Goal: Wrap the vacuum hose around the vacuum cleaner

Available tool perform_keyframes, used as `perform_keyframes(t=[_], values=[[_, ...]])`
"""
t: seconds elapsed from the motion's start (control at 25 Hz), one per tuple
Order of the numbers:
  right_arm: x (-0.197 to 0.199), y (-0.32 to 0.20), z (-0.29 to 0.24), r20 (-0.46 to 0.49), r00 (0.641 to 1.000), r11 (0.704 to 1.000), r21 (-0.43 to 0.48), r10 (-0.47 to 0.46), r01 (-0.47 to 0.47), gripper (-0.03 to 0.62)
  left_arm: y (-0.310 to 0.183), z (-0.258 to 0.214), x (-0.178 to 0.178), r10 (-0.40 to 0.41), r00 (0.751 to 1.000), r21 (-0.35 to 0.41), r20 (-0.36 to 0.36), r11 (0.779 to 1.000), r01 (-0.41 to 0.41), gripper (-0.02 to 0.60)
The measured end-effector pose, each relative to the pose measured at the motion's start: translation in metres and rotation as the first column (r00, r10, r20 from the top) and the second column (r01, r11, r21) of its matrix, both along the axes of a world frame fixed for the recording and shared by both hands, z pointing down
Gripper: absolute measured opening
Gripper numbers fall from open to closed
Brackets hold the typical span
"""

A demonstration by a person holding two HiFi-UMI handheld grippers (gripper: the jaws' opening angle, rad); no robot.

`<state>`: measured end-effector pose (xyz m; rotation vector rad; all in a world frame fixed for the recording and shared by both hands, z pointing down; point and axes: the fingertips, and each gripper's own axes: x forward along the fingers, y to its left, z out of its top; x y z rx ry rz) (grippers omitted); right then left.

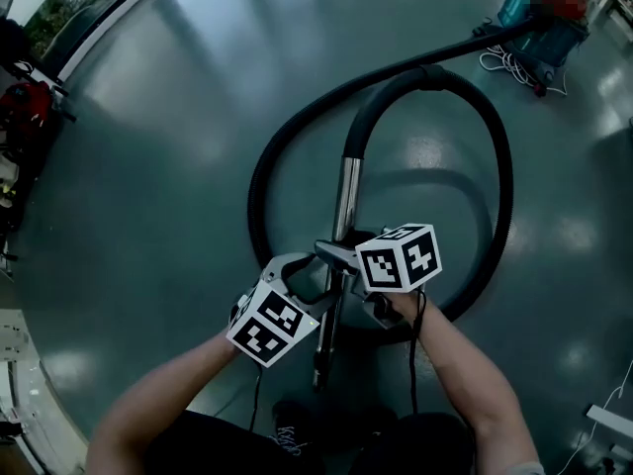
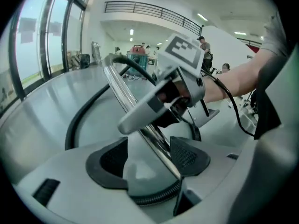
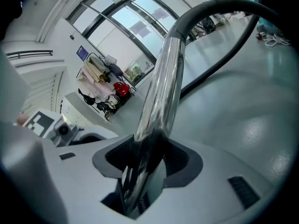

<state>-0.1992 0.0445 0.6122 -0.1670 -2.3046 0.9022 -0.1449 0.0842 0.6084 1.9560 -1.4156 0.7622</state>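
Note:
The black vacuum hose (image 1: 499, 196) lies in a wide loop on the grey floor and runs to the teal vacuum cleaner (image 1: 539, 13) at the far right. Its chrome wand (image 1: 346, 191) slants down to both grippers. My right gripper (image 1: 341, 258) is shut on the wand (image 3: 163, 83), both pads pressing on the tube. My left gripper (image 1: 312, 290) stands open just below it. The wand (image 2: 126, 97) passes between the left gripper's jaws (image 2: 148, 160), close to the right pad (image 2: 189, 157), with a gap on the left. The hose (image 3: 224, 3) bends off the wand's top end.
A white cable (image 1: 509, 67) lies coiled by the vacuum cleaner. Red and black gear (image 1: 25, 107) stands along the left wall by the windows. People stand in the hall's background (image 2: 203, 43). The person's shoes (image 1: 297, 428) are right under the wand's lower end.

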Motion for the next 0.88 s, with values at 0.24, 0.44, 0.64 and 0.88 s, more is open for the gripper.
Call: perform_keyframes(t=[0.24,0.44,0.64,0.88], values=[[0.006,0.002,-0.014,-0.044,0.997,0.996,0.044,-0.07,0.072,0.186,-0.019,-0.054,-0.026,0.149,0.978,0.098,0.145,0.982,-0.164,0.287],[0.017,0.006,-0.025,-0.071,0.992,0.992,0.052,-0.108,0.111,0.186,-0.04,-0.101,-0.038,0.21,0.934,0.19,0.288,0.944,-0.271,0.285],[0.03,0.013,-0.043,-0.076,0.988,0.989,0.065,-0.131,0.136,0.186,-0.089,-0.164,-0.031,0.308,0.825,0.239,0.474,0.857,-0.457,0.285],[0.041,0.022,-0.058,-0.061,0.986,0.984,0.084,-0.153,0.157,0.186,-0.136,-0.183,0.017,0.47,0.679,0.161,0.564,0.744,-0.648,0.285]])
